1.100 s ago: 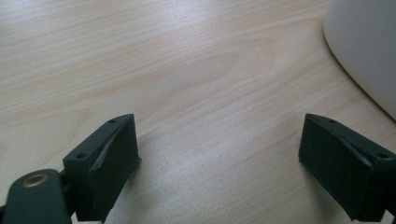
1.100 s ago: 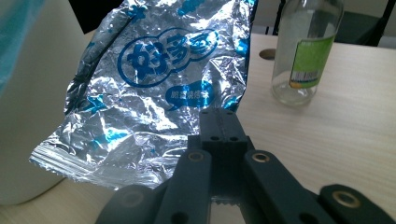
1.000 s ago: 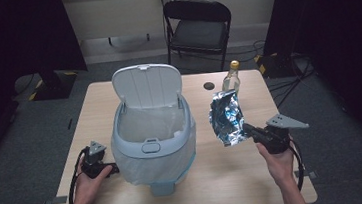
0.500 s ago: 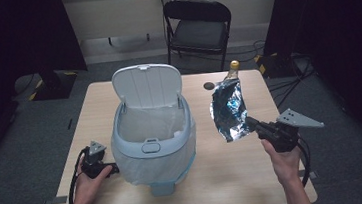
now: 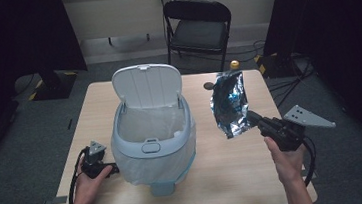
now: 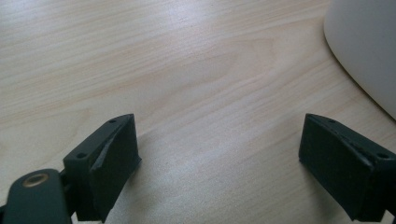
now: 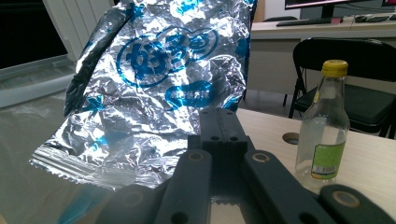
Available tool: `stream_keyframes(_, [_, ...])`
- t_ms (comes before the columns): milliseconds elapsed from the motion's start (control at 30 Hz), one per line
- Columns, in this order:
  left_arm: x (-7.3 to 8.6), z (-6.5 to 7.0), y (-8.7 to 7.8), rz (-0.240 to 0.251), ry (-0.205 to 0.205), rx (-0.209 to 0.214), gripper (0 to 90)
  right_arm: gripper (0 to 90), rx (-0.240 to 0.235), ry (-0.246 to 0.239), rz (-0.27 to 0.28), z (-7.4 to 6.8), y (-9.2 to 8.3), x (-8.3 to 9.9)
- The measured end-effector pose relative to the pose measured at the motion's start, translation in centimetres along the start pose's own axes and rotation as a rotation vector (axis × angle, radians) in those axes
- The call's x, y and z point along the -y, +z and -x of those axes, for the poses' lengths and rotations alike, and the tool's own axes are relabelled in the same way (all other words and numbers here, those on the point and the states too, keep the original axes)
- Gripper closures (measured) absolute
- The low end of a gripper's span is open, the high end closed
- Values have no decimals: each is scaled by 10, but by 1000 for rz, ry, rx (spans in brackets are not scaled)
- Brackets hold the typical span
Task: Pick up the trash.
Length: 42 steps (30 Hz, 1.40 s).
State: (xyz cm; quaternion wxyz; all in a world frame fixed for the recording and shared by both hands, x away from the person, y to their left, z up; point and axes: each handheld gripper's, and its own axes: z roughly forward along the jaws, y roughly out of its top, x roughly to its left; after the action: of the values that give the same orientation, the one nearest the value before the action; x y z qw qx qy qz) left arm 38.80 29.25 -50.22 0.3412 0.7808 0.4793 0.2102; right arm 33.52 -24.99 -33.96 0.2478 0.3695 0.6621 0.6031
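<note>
Your right gripper [image 5: 252,119], in the right half of the high view, has its jaws clamped tight on the lower edge of a crinkled foil bag [image 5: 229,103]. The bag, silver with blue print, stands up from the jaws and hangs in the air just right of centre, beside the bin [image 5: 153,135] and clear of its rim. In the right gripper view the bag [image 7: 154,88] takes up the upper left and centre of the frame, its bottom seam slanting down toward the lower left, and the two black jaws meet on it at lower centre, pressed together with the foil between them.

Your left gripper [image 5: 94,163] sits at the lower left of the high view, low on the table [image 5: 236,177] and just beside the bin's left flank. In the left gripper view its jaws stand wide apart at the lower corners, with bare wood [image 6: 196,93] between them and nothing held; the pale curve of the bin wall [image 6: 369,51] fills the upper right corner.

The bin stands at the centre of the high view, its lid [image 5: 147,85] tipped up and back, a clear liner showing inside and draped over the rim.

A glass bottle [image 7: 324,140] with a yellow cap stands at the right of the right gripper view, upright on the table, behind the bag; in the high view its cap [image 5: 234,64] peeks out above the bag's top edge. A folding chair [image 5: 199,25] stands beyond the table at upper centre.
</note>
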Motion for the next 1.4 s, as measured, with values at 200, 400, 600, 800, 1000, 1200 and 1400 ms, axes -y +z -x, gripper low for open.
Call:
stream_keyframes(200, [0, 0, 0, 0, -1, -1, 114, 900, -19, -3, 36, -4, -1, -8])
stream_keyframes(400, [0, 0, 0, 0, 0, 0, 114, 900, -45, -26, 86, -12, 3, -25])
stream_keyframes(600, [0, 0, 0, 0, -1, -1, 114, 900, -71, -42, 125, -19, 9, -38])
stream_keyframes(800, [0, 0, 0, 0, -1, -1, 114, 900, -103, -44, 165, -28, 13, -52])
stream_keyframes(1000, [0, 0, 0, 0, -1, -1, 114, 900, -143, -53, 205, -38, 20, -66])
stream_keyframes(1200, [0, 0, 0, 0, -1, 0, 114, 900, -203, -69, 219, -52, 36, -81])
stream_keyframes(1400, [0, 0, 0, 0, -1, -1, 114, 900, -253, -86, 227, -66, 51, -94])
